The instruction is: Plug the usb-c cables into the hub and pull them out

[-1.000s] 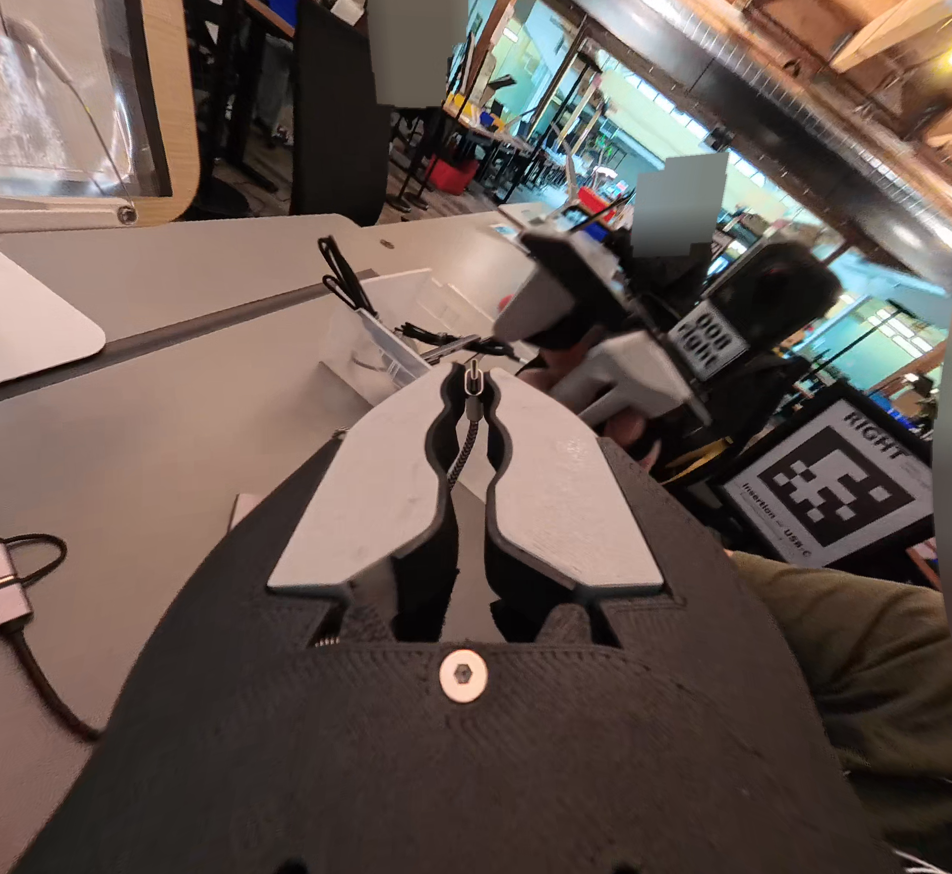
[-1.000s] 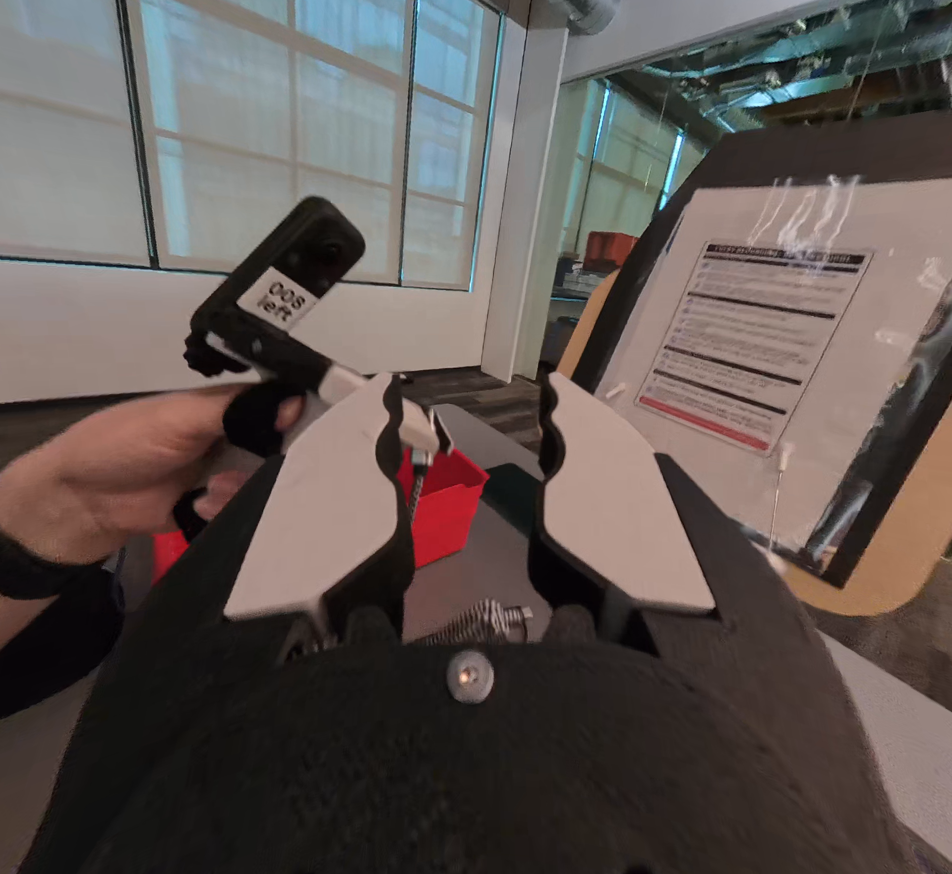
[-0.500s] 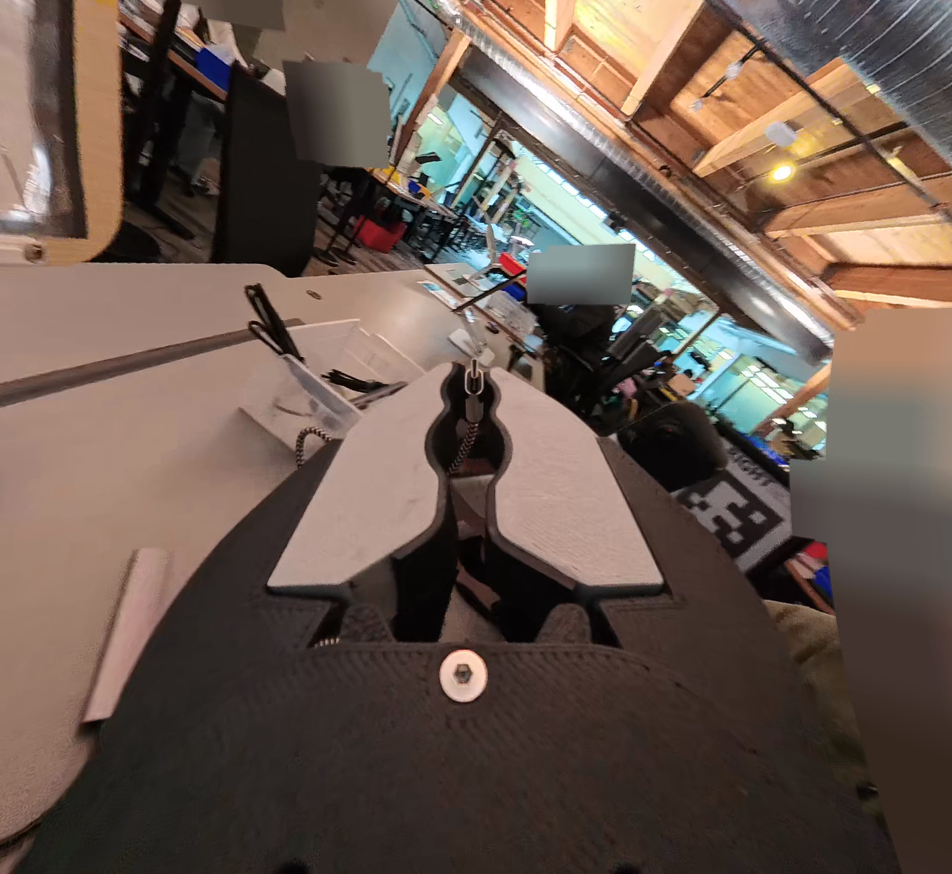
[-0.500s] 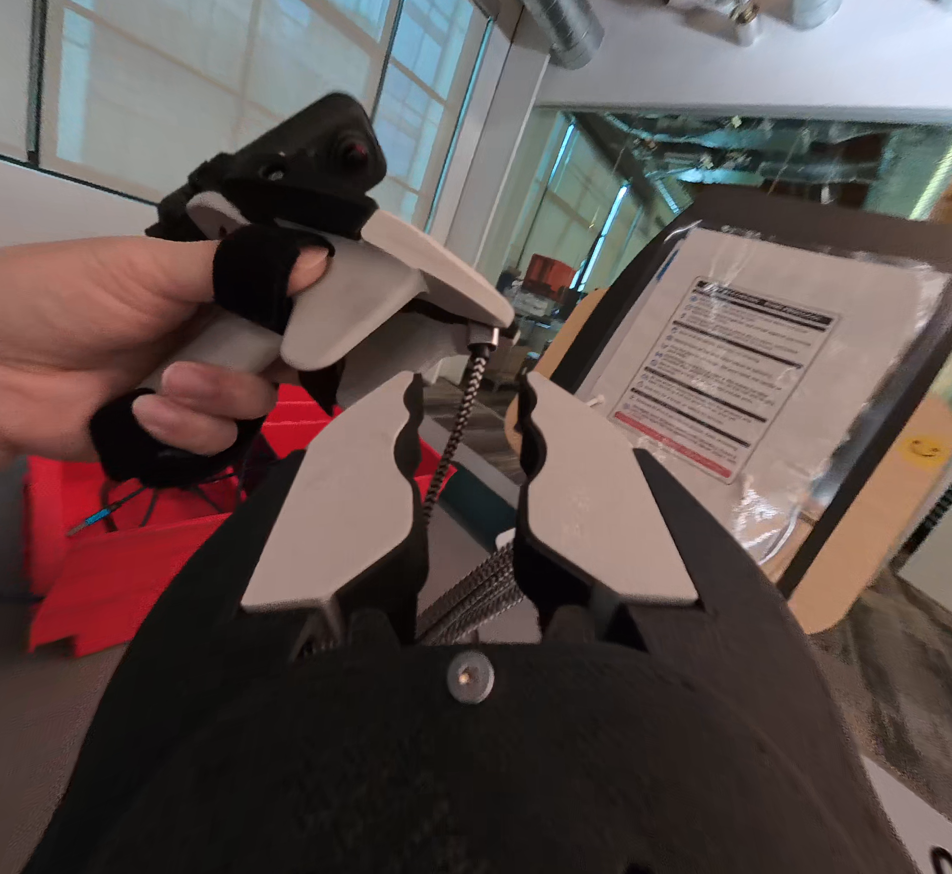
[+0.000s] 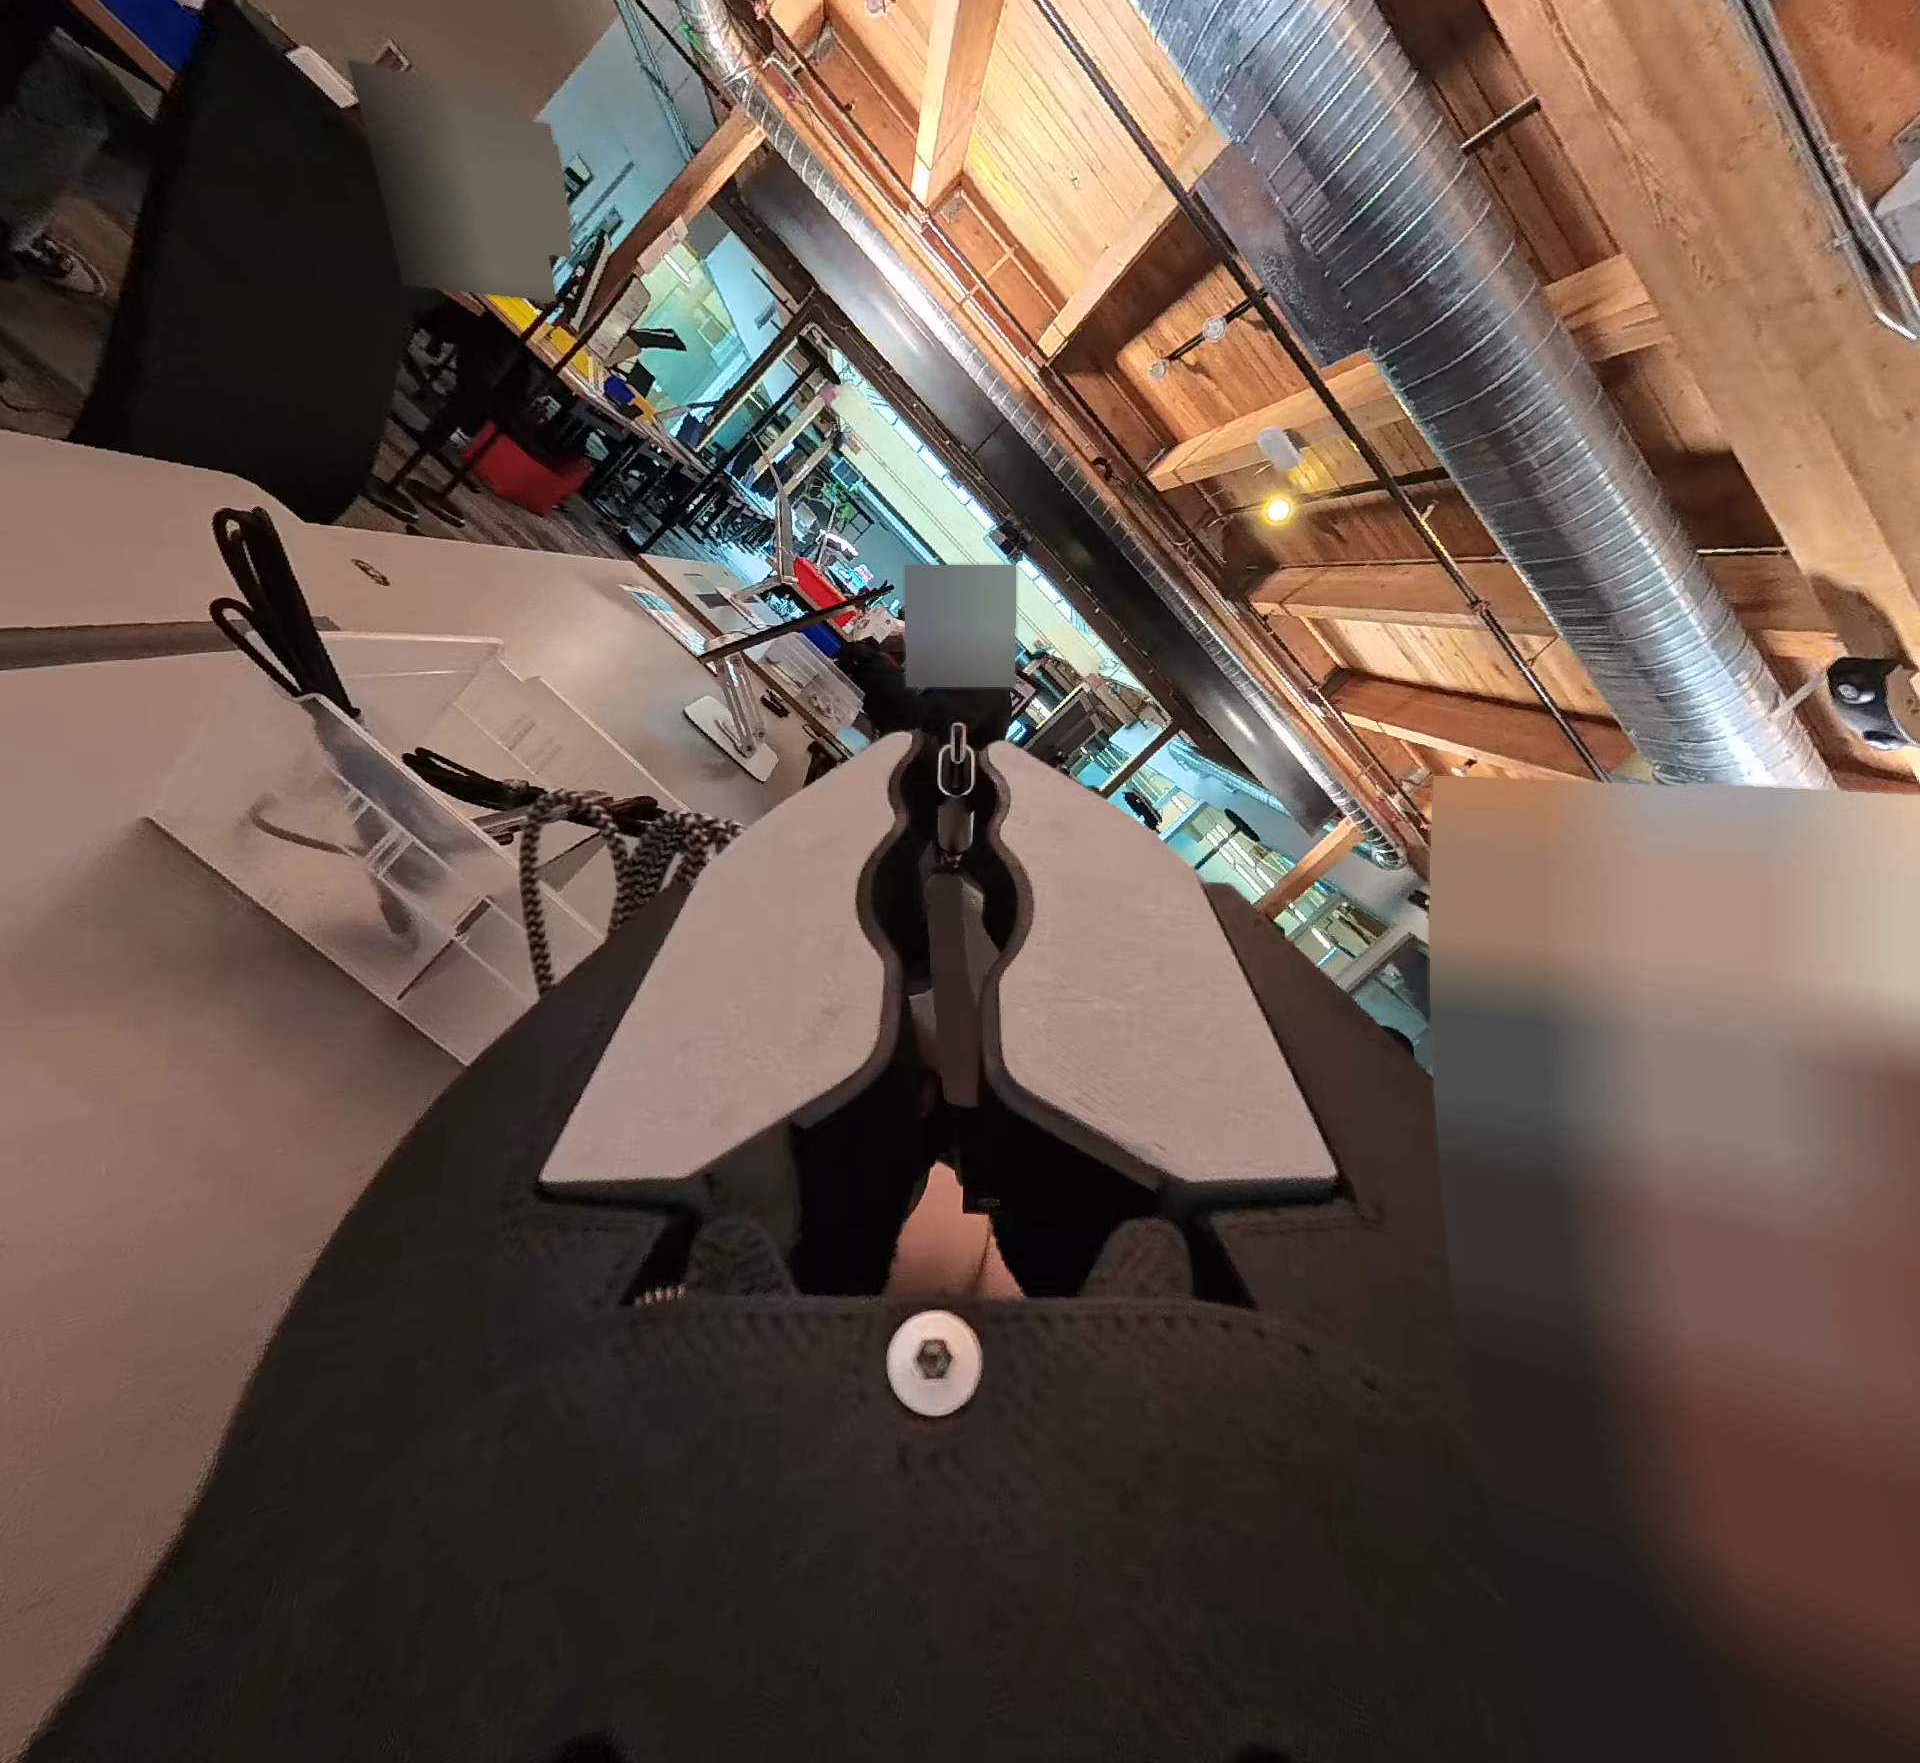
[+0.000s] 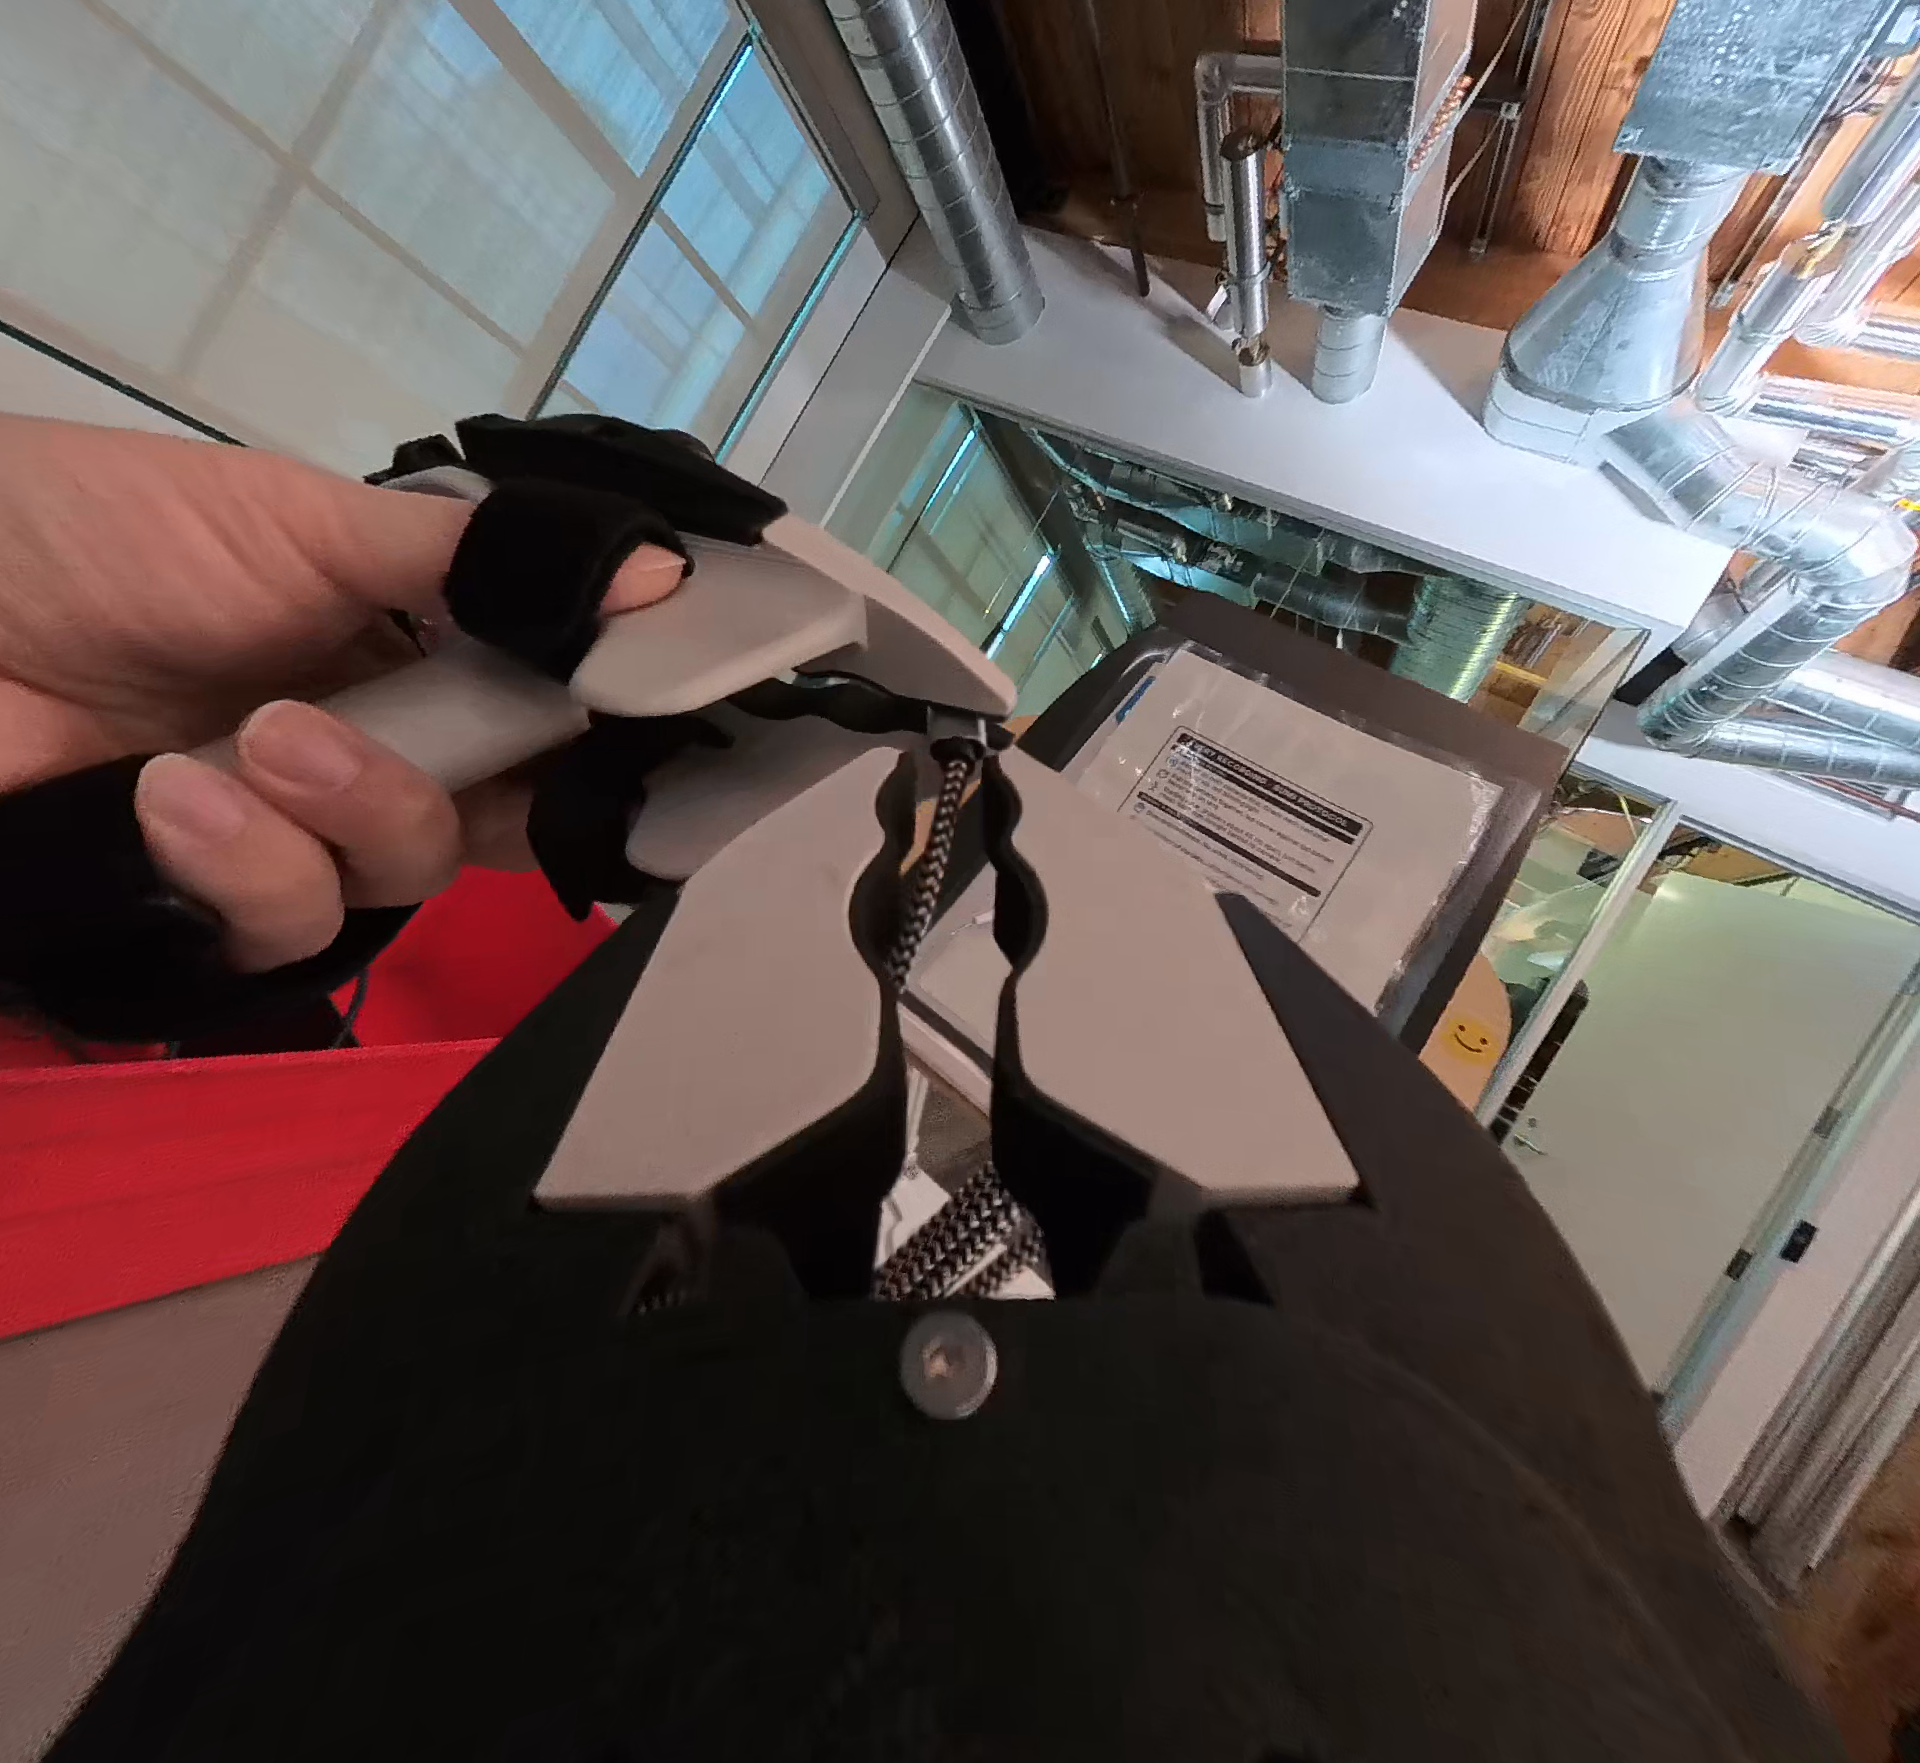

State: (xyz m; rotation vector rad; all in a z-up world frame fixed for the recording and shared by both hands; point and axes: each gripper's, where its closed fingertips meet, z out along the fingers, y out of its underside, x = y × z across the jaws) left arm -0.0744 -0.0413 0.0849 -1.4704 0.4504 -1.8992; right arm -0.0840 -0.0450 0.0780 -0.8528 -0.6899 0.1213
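Observation:
My left gripper (image 5: 956, 752) is shut on a USB-C plug (image 5: 957, 771), whose metal tip sticks out past the fingertips. The plug's black-and-white braided cable (image 5: 634, 866) loops down to the left. In the right wrist view, my right gripper (image 6: 948, 773) is closed around the same braided cable (image 6: 928, 887) just below the plug. The left gripper (image 6: 961, 711), held by a hand (image 6: 208, 622), sits right above the right gripper's tips. The hub is not in view.
A clear acrylic organiser (image 5: 343, 840) with black scissors (image 5: 270, 612) stands on the grey table (image 5: 125, 1142) to the left. A red bin (image 6: 208, 1152) lies to the lower left in the right wrist view. A board with a printed sheet (image 6: 1257, 840) stands behind. Left and right tips are no more than a few centimetres apart.
Both grippers have tilted upward and come together. The right gripper's jaws have narrowed from wide open onto the cable below the left gripper's tips. The hub has left the view.

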